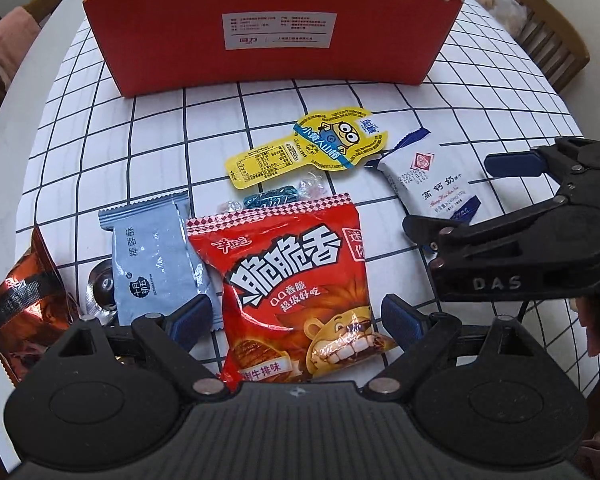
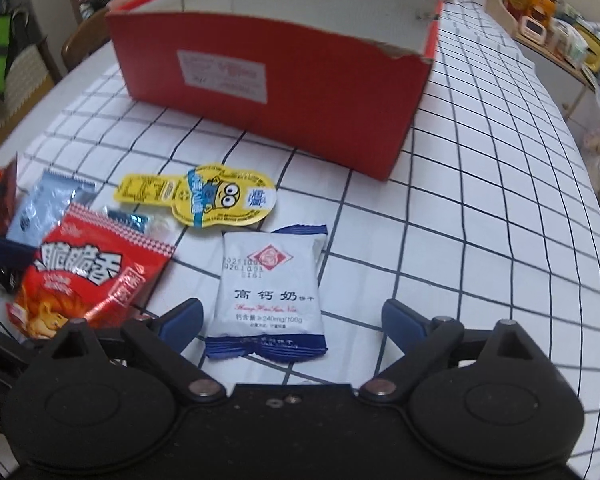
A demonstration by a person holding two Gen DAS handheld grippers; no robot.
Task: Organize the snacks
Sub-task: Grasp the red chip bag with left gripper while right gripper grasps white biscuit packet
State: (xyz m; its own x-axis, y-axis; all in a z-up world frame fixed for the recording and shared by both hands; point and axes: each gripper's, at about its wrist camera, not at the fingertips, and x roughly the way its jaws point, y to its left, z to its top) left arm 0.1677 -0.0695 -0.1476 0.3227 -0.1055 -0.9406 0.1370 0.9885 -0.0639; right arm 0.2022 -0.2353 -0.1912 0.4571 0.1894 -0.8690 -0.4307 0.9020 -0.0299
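Observation:
My left gripper (image 1: 298, 320) is open, its fingers either side of a red crisp bag (image 1: 296, 292), also in the right wrist view (image 2: 88, 276). My right gripper (image 2: 292, 322) is open over a white biscuit packet (image 2: 270, 292); both show in the left wrist view, gripper (image 1: 456, 196) and packet (image 1: 432, 184). A yellow Minion jelly pack (image 1: 320, 148) (image 2: 208, 196), a grey-blue packet (image 1: 152, 256) (image 2: 44, 208), a foil bag (image 1: 24, 300) and wrapped candies (image 1: 268, 200) lie nearby. An open red box (image 1: 272, 36) (image 2: 276, 88) stands behind.
The table has a white grid-pattern cloth (image 2: 480, 240). Wooden chairs (image 1: 548, 36) stand around it. A shelf with jars and boxes (image 2: 556, 32) is at the far right. A small round foil item (image 1: 102, 284) lies by the grey-blue packet.

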